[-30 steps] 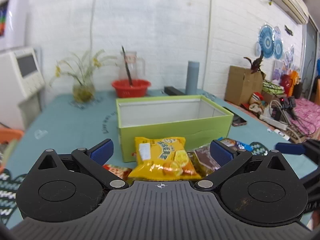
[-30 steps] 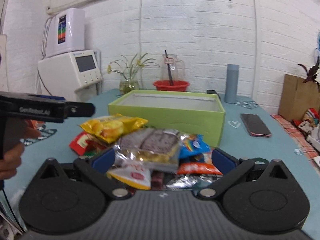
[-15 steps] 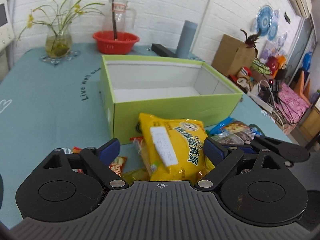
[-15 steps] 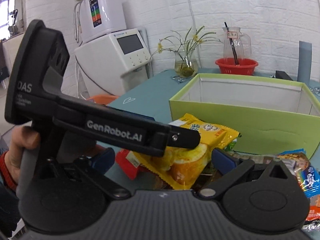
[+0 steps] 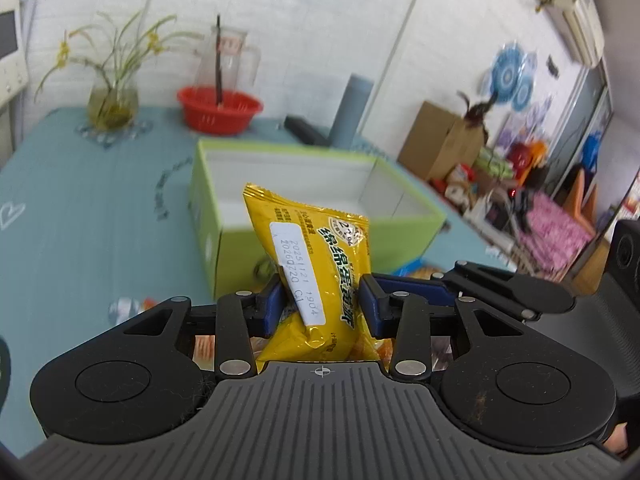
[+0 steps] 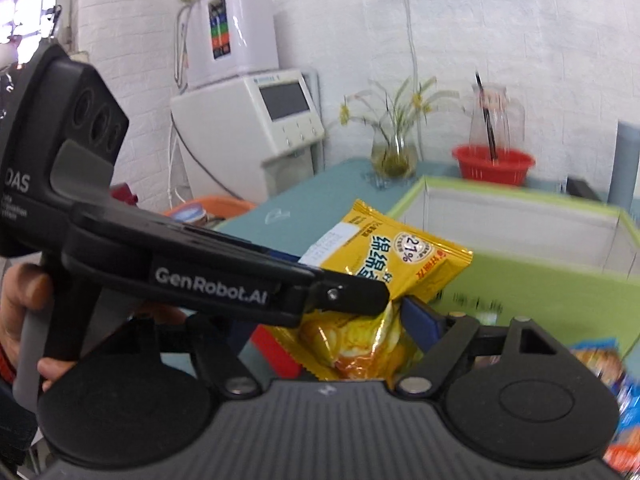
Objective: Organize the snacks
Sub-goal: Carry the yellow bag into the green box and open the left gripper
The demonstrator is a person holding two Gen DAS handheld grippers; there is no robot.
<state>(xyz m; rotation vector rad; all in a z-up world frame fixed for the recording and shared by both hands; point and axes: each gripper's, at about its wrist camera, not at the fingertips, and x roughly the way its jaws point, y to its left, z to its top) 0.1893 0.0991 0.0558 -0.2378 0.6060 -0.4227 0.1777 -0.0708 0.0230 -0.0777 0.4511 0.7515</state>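
1. The left claw (image 5: pixel 322 306) is squeezing in on the yellow snack bag (image 5: pixel 316 276). Its blue pads (image 5: pixel 273 306) press on both sides of the bag, so it has hold of it.
2. The bag stands up between the pads. It sits in front of the green box (image 5: pixel 224 248), near the box's front wall, and looks lifted a little off the worktop (image 5: pixel 92 216).
3. The right claw (image 6: pixel 396 320) is closing too, with the lower part of the same bag between its jaws. One blue pad (image 6: pixel 422 322) sits right next to the bag. The other pad is hidden behind the left claw's black arm, so I cannot tell if it is pinching yet.
4. To do this step well, I think one claw should keep a firm hold while the bag goes up over the box wall. The bag is soft and crinkly, so a gentle squeeze is best. A hard one could crush the food inside.
5. Two claws on one bag could tug it, so they should move together or one should let go.
6. The green box is open on top, and the part we can see inside is white with nothing in it.
7. A red bowl (image 5: pixel 219 110) at the back has a dark stick standing in it.
8. A glass vase (image 5: pixel 113 106) holds a plant.
9. More snack packets (image 6: pixel 612 376) lie on the worktop beside the box.
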